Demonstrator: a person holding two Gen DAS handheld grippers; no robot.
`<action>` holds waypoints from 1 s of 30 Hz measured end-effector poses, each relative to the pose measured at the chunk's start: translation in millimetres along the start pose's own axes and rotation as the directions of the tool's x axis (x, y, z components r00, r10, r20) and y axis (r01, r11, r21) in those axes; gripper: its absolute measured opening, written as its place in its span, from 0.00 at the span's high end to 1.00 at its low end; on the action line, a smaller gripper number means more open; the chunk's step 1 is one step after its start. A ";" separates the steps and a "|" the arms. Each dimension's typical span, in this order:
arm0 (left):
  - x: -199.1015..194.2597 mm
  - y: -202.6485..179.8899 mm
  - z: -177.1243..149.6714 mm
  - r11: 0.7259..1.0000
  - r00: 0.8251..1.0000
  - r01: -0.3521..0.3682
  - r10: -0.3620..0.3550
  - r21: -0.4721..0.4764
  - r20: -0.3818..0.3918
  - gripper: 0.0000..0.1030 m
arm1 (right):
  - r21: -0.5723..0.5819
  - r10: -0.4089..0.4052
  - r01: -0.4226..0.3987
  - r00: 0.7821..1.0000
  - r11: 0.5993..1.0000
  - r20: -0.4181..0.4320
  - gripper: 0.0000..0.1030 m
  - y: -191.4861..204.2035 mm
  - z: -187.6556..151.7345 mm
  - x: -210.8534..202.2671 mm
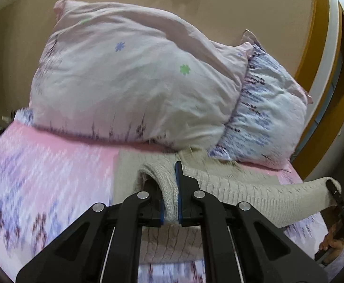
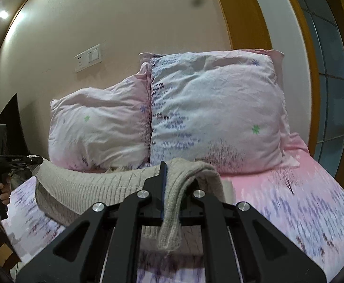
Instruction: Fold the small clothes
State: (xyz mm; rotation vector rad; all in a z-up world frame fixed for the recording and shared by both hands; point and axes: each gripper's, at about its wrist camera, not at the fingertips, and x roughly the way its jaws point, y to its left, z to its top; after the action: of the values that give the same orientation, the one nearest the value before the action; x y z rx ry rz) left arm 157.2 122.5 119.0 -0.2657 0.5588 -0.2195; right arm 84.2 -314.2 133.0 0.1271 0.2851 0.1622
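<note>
A beige knitted sweater (image 1: 238, 188) hangs stretched between my two grippers above the pink flowered bed (image 1: 42, 165). My left gripper (image 1: 172, 188) is shut on one end of the knit, which drapes over its left finger. In the right wrist view, my right gripper (image 2: 172, 188) is shut on the other end of the sweater (image 2: 96, 188), with a strip hanging down between the fingers. The right gripper also shows in the left wrist view (image 1: 334, 191) at the far right, and the left gripper shows in the right wrist view (image 2: 33, 160) at the far left.
Two pink-and-white pillows (image 1: 129, 77) (image 2: 214, 113) lean against the beige wall at the head of the bed. A wooden door frame (image 2: 240, 11) stands to the right. A wall switch panel (image 2: 88, 57) is above the pillows.
</note>
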 end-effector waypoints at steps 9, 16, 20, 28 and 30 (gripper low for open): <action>83.9 10.4 13.3 0.997 0.995 -0.062 0.058 -0.050 -0.081 0.94 | 0.088 -0.090 0.099 0.991 0.991 -0.098 0.93 -9.2 -2.7 85.3; 126.1 25.6 -0.2 0.991 0.986 -0.088 0.072 -0.100 -0.149 0.94 | 0.153 -0.150 0.199 0.948 0.968 -0.283 0.93 -25.7 -29.2 142.6; 148.3 31.0 1.0 0.987 0.979 -0.093 0.066 -0.134 -0.191 0.94 | 0.250 -0.153 0.258 0.915 0.933 -0.373 0.90 -43.9 -42.0 165.9; 178.8 35.8 -2.3 0.979 0.959 -0.101 0.049 -0.177 -0.278 0.90 | 0.428 -0.106 0.321 0.884 0.845 -0.455 0.45 -70.0 -54.9 192.7; 181.9 35.6 -0.4 0.980 0.958 -0.079 0.024 -0.182 -0.286 0.78 | 0.437 -0.091 0.307 0.890 0.845 -0.448 0.35 -69.1 -55.0 194.1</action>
State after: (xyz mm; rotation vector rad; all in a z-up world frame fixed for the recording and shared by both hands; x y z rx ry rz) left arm 312.0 105.8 18.3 -0.4099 0.8720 -0.1530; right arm 261.7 -342.0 18.3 0.5833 0.7630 -0.1081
